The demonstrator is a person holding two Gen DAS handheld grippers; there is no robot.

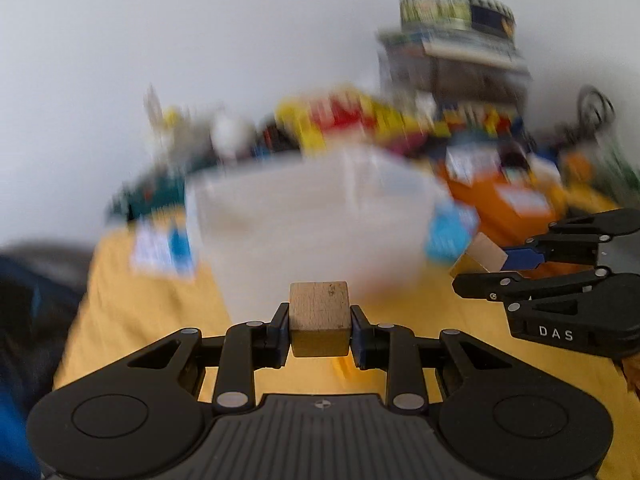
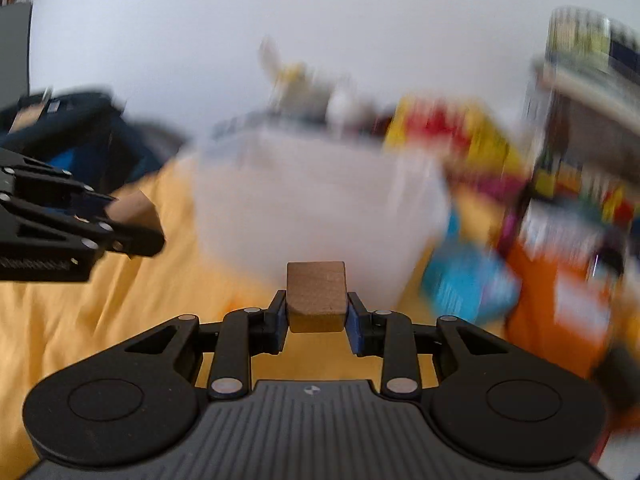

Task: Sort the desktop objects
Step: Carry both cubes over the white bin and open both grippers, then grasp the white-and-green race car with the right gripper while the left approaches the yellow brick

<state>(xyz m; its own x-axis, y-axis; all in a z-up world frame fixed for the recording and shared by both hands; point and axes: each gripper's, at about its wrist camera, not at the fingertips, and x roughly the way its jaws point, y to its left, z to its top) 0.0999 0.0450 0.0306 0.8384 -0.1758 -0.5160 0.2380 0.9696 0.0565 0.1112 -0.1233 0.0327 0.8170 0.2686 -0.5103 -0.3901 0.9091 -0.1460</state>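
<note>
Both tools are carrying cargo right now: the left tool point(image 1: 319, 322) is clamping a pale wooden cube point(image 1: 319, 312) between its nearly closed pads, and the right tool point(image 2: 316, 312) is gripping a darker brown wooden cube point(image 2: 316, 294) with its jaws held partway open around the block. Each block is sitting squarely at the fingertips, clear of the yellow cloth-covered desk point(image 1: 140, 300) below.

Straight ahead, a translucent white plastic bin point(image 1: 312, 216) is looming, and that is probably where these blocks are heading (the background is heavily smeared, so the clutter behind it is hard to read). Blurred blue cards or packets are lying beside the bin, along with an orange box point(image 1: 504, 204) on the right.

What could go wrong? The two tools are running close together, side by side, so they could knock into each other over the bin. A release too early, before the rim is cleared, would be bouncing a cube off the bin's wall and onto the cloth. The cubes' smooth faces could also be slipping if either grip loosens.
</note>
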